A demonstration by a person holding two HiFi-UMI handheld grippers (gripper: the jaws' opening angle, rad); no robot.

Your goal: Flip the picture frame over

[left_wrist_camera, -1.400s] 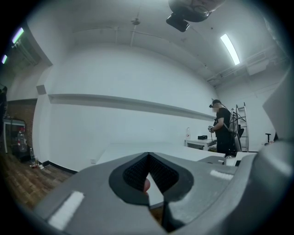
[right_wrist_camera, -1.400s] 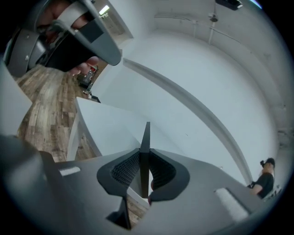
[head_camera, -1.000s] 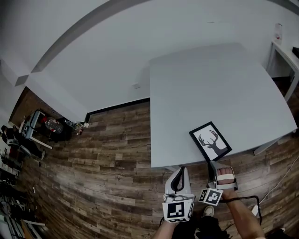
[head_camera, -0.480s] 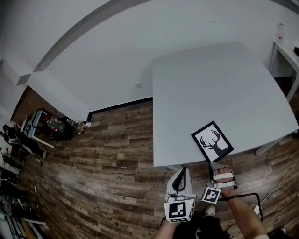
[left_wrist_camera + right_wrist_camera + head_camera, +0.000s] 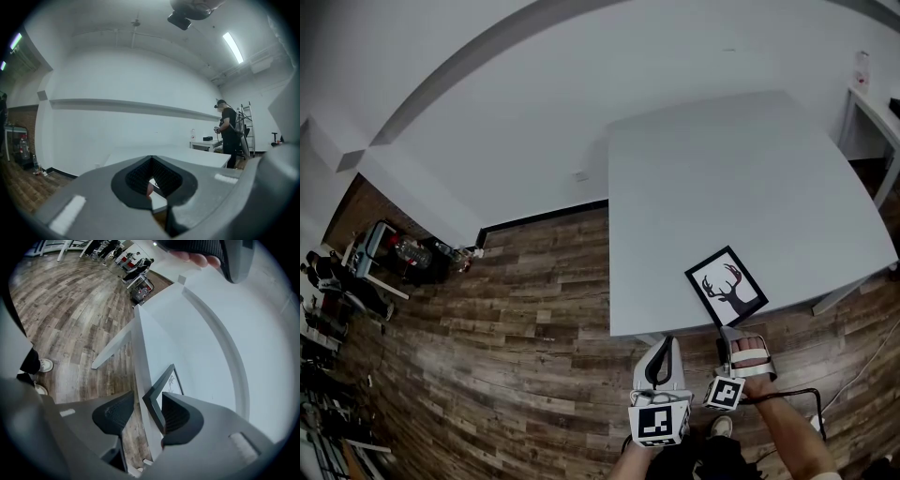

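A black picture frame (image 5: 727,286) with a deer-head print lies face up near the front edge of the grey table (image 5: 741,169). My right gripper (image 5: 728,336) is at the frame's near corner, just off the table edge. In the right gripper view the frame's corner (image 5: 154,401) stands between the parted jaws of the right gripper (image 5: 145,416), which is open, with a gap on the floor side. My left gripper (image 5: 664,345) hangs over the floor left of the frame, shut and empty. The left gripper (image 5: 151,187) looks at the table (image 5: 187,157) through the hollow of its pads.
The wood floor (image 5: 506,309) lies left of and below the table. A white wall meets it at a dark skirting. Chairs and clutter (image 5: 394,253) stand far left. A small white desk (image 5: 872,103) is at the far right. A person (image 5: 228,131) stands beyond the table.
The view has shifted slightly. Both grippers and the frame keep their places.
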